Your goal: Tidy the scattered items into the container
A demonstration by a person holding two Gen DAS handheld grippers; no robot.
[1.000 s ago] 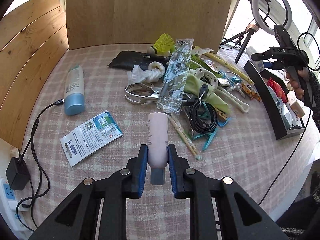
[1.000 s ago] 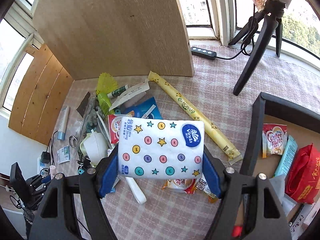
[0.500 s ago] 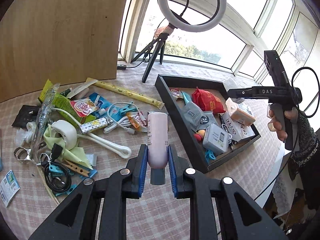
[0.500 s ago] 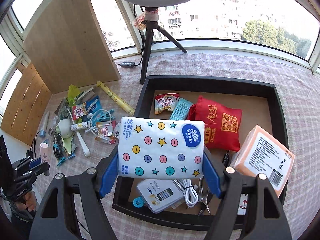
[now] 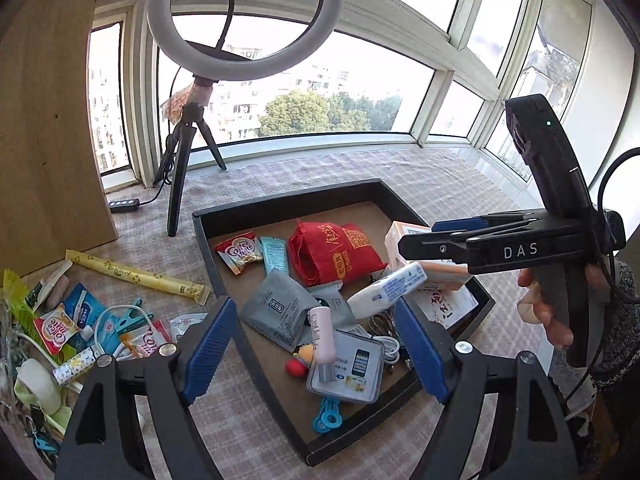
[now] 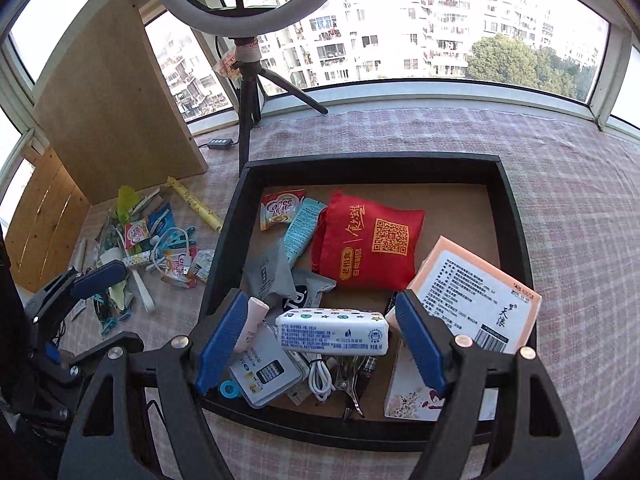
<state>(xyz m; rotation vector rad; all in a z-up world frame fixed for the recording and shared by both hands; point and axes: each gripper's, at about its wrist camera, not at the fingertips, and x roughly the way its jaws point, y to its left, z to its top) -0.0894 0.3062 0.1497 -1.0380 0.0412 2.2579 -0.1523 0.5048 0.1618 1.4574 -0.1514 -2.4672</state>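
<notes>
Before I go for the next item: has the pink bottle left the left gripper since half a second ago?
Yes. The pink bottle is out of the now open left gripper and lies inside the black tray, on the grey pouch.

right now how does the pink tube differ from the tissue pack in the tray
The pink tube is slim, round and plain pale pink with a grey cap; the tissue pack is a wider, blocky white packet with coloured dots and stars. The tube rests on a phone-printed card, while the pack sits nearer the orange box. Both are inside the black tray, free of either open hand-held gripper.
</notes>
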